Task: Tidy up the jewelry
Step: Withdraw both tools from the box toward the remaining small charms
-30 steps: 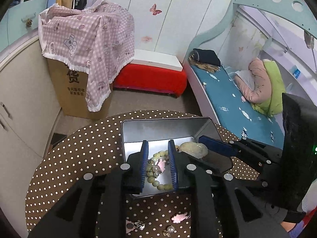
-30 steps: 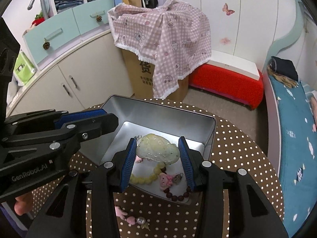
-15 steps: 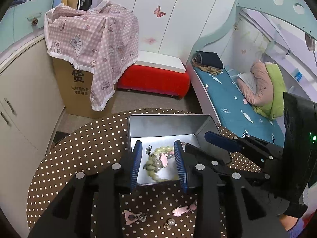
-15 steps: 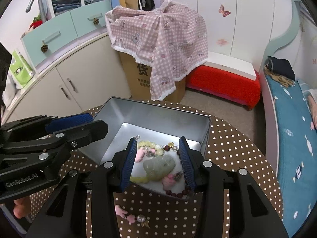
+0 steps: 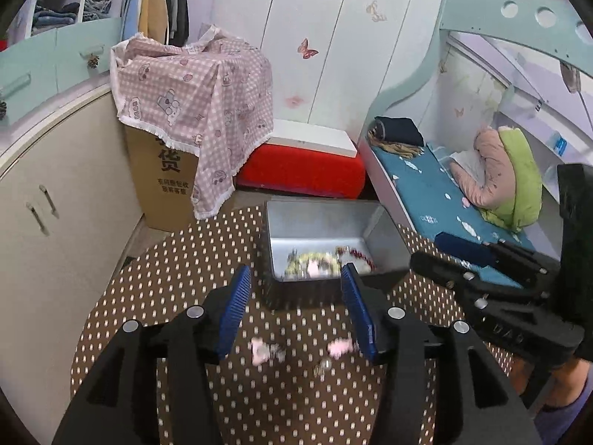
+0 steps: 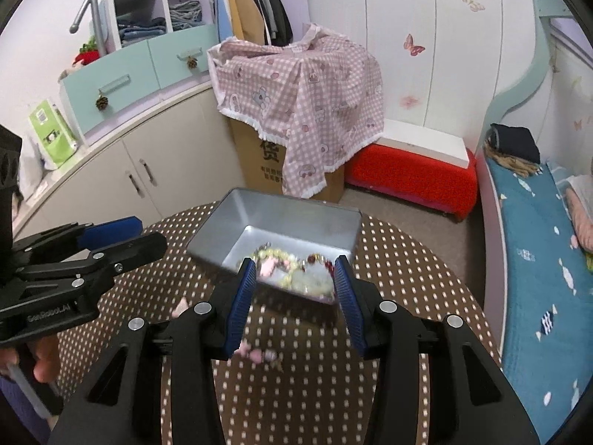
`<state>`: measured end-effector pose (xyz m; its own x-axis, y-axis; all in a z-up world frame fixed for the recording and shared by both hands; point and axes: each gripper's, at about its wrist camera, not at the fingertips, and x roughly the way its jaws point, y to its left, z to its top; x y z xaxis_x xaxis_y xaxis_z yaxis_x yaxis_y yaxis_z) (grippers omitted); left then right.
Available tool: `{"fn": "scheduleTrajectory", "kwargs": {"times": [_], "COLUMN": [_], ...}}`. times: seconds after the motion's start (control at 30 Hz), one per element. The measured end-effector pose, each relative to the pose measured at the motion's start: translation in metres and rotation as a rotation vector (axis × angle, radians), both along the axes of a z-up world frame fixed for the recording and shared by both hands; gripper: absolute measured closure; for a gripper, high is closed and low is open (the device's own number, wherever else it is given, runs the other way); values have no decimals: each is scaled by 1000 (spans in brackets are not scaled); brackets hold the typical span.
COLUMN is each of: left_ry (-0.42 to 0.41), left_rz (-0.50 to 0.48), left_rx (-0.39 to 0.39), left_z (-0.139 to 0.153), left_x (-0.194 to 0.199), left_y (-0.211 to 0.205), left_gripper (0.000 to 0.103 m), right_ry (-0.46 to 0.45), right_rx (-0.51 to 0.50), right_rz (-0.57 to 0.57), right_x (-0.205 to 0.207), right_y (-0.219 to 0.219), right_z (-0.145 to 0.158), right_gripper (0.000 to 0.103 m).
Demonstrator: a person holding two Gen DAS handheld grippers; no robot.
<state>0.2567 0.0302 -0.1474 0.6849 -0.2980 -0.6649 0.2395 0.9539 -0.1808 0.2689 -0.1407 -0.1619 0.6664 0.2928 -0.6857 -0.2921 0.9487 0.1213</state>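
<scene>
A grey metal tin [image 5: 385,248] [image 6: 281,218] stands on the round brown polka-dot table [image 5: 178,267] [image 6: 400,259]. Beaded bracelets and a pale green pendant lie in it [image 5: 318,259] [image 6: 296,274]. Small pink jewelry pieces lie on the table in front of the tin [image 5: 265,350] [image 5: 339,346] [image 6: 255,352]. My left gripper [image 5: 296,307] is open and empty, above these loose pieces. My right gripper [image 6: 294,296] is open and empty, just in front of the tin. Each gripper shows in the other's view [image 5: 463,259] [image 6: 111,241].
A cardboard box under a pink checked cloth [image 6: 296,85] and a red bench [image 6: 411,174] stand beyond the table. A bed [image 5: 444,200] is on the right, cream cabinets [image 6: 111,170] on the left. The table edge drops off close behind the tin.
My right gripper let the green pendant drop into the tin. Both grippers pulled back from the tin and rose. My left gripper opened wider.
</scene>
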Motion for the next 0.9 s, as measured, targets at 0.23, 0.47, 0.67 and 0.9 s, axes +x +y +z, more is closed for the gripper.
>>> {"fn": "scheduleTrajectory", "kwargs": {"times": [0.23, 0.47, 0.67, 0.9], "left_ry": [27, 98, 133, 141], "left_rz": [2, -11, -17, -20], "left_rx": [-2, 16, 30, 53], "left_z": [-25, -61, -80, -91], "left_x": [-30, -43, -40, -31], "left_y": [-7, -20, -31, -41], "left_gripper": [54, 54, 54, 56], "right_ry": [37, 85, 112, 132], "right_rx": [5, 7, 12, 27], "right_rz": [-1, -1, 1, -1], "right_x": [-33, -47, -47, -41], "right_y": [-11, -15, -17, -21], "right_z": [-23, -51, -67, -78], "right_gripper": [59, 56, 56, 54]}}
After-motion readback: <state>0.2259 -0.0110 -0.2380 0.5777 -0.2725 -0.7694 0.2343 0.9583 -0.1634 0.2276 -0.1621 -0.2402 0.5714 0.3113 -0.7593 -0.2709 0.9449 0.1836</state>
